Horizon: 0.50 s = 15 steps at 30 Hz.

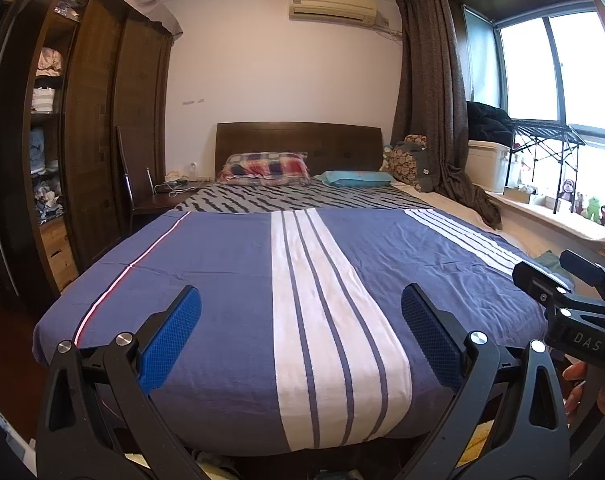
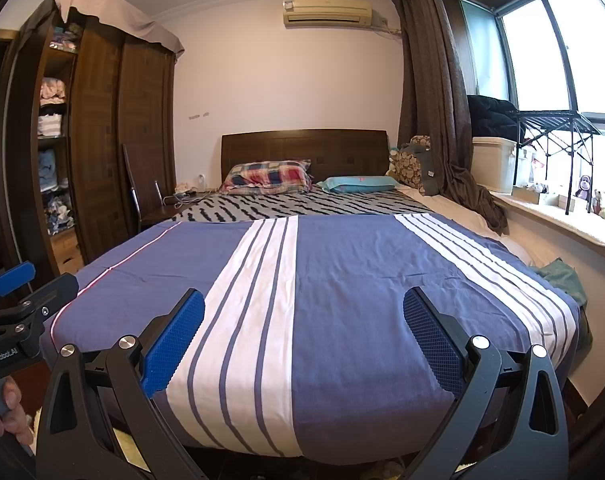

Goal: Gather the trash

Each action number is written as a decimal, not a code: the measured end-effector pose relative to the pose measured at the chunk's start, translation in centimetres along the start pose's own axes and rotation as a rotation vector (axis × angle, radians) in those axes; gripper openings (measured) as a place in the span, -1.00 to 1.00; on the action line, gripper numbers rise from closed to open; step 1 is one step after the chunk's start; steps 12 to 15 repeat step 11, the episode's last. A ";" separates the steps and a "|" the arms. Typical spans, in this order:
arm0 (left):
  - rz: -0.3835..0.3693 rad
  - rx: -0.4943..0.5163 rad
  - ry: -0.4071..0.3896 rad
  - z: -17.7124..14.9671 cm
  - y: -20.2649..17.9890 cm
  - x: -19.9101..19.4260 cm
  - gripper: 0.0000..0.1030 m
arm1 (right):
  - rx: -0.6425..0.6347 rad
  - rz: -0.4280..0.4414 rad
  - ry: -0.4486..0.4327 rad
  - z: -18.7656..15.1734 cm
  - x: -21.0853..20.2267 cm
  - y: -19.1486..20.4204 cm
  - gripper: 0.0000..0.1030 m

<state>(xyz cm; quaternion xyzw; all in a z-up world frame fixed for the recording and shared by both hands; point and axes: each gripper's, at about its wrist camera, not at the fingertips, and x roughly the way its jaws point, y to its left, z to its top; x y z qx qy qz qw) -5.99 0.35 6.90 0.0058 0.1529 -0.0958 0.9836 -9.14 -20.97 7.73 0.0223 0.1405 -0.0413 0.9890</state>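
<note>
Left gripper (image 1: 301, 334) jaws spread, right gripper (image 2: 304, 336) likewise, blue striped bedspread (image 1: 222, 264) beyond

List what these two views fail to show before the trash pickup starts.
- Floor at the foot of the bed: hidden by the mattress edge and both grippers, left and right.
- Items on the nightstand: too small to tell trash from cables.
- Wardrobe shelves: blurred at the fisheye edge.
- Windowsill clutter: tiny, washed out by glare.
- No trash bin in either view.
</note>
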 end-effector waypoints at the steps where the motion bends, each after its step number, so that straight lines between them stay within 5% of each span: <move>1: -0.001 0.002 -0.001 0.0 0.0 0.0 0.85 | -0.001 0.000 0.000 0.0 0.0 0.1 0.94; 15: -0.016 -0.020 0.010 0.3 0.4 0.2 0.85 | 0.002 -0.003 0.004 0.1 0.2 0.3 0.94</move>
